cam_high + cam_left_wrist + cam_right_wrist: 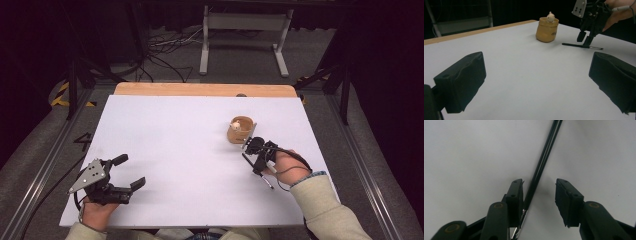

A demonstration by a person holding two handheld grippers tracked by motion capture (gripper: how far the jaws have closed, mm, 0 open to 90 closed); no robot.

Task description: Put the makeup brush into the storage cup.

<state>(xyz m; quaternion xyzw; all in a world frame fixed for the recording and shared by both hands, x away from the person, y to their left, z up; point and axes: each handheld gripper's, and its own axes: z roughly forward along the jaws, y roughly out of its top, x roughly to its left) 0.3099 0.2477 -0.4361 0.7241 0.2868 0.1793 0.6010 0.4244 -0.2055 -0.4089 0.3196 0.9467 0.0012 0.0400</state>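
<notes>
My right tongs [539, 195] straddle the pen [541, 165] lying flat on the table [175, 140], centre frame; jaws part open, not gripping. Pen sits against one pad, so an uneven close may roll it away. Left tongs [536, 82] wide open, empty.

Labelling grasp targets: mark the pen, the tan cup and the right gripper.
pen [571, 45], left gripper view, on its black barrel left of the jaws.
tan cup [545, 31], left gripper view, on the middle of its side wall.
right gripper [539, 195], right gripper view, midway between its jaw tips.
</notes>
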